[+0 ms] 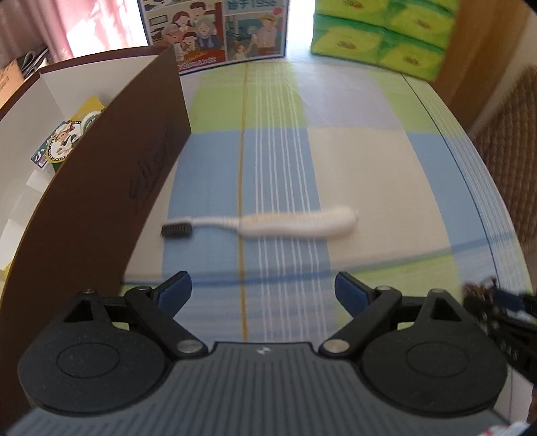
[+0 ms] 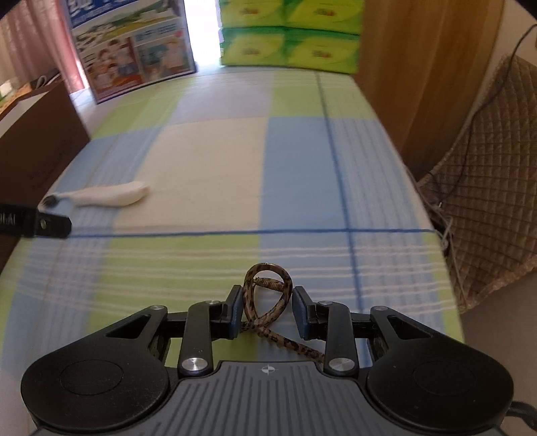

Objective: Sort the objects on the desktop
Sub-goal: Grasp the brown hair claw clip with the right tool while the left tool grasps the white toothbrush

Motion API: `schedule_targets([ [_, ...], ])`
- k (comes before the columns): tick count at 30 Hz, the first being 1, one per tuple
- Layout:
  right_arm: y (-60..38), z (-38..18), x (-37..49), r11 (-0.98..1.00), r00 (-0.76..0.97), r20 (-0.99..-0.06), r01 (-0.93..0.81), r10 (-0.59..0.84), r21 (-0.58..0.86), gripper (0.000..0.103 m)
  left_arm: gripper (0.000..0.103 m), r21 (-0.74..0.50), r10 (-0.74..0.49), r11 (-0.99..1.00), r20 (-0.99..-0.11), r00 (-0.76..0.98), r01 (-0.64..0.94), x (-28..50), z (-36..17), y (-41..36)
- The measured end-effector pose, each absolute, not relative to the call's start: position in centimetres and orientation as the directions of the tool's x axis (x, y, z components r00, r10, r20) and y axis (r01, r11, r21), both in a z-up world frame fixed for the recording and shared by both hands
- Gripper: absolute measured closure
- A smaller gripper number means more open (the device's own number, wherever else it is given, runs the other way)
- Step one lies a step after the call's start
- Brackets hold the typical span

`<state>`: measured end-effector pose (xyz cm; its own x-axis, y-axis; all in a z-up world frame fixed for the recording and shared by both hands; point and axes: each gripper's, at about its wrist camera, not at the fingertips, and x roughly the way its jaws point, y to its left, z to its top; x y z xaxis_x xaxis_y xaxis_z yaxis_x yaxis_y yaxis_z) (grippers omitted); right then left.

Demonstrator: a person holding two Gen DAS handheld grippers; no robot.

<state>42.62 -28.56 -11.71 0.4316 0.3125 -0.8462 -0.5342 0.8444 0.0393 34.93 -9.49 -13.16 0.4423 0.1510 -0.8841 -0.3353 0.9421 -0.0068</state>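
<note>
Checked tablecloth in blue, green and cream covers the whole work surface in both views. Brown open-topped box with a white interior stands along the left edge of the left wrist view; packets with printed labels lie inside it, too small to identify. Illustrated carton and a stack of green tissue packs stand at the top of the frame, at the far end of the cloth. Quilted brown cover fills the right edge of the right wrist view, beside the table.

Left gripper, lower centre of its own view: the 2 blue-padded jaws stand wide apart with nothing between them. White toothbrush with dark bristles lies flat across the cloth just above this gripper in the frame, bristle end toward the box on the left, handle end to the right; it is clear of both pads. In the right wrist view the same toothbrush appears at centre left, with the tip of the left gripper just below it.

Right gripper, lower centre of its own view: the jaws are drawn in on a leopard-print hair clip, whose loop stands between the pads; the left pad touches it, while contact at the right pad cannot be told.
</note>
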Motion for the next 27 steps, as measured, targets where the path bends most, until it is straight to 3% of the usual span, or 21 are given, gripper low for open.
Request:
schedule_targets([
  [10, -29.1, -12.2, 45.4, 0.858, 0.452, -0.834, -0.511, 0.317, 0.05, 0.074, 0.013, 0.0, 0.212, 0.889, -0.886, 0.412, -0.458, 40.5, -14.4, -7.7],
  [17, -29.1, -12.6, 45.4, 0.856, 0.454, -0.83, -0.514, 0.324, 0.053, 0.074, 0.014, 0.052, 0.226, 0.89, -0.913, 0.339, -0.453, 42.1, -16.1, -7.3],
  [22, -29.0, -12.6, 45.3, 0.851, 0.447, -0.831, -0.523, 0.331, 0.058, 0.074, 0.025, 0.005, 0.152, 0.913, -0.933, 0.327, -0.409, 40.3, -16.5, -6.7],
  [27, -29.1, -12.6, 45.1, 0.842, 0.442, -0.829, -0.536, 0.343, 0.063, 0.074, 0.028, 0.011, 0.134, 0.94, -0.931, 0.34, -0.34, 37.4, -16.5, -6.5],
])
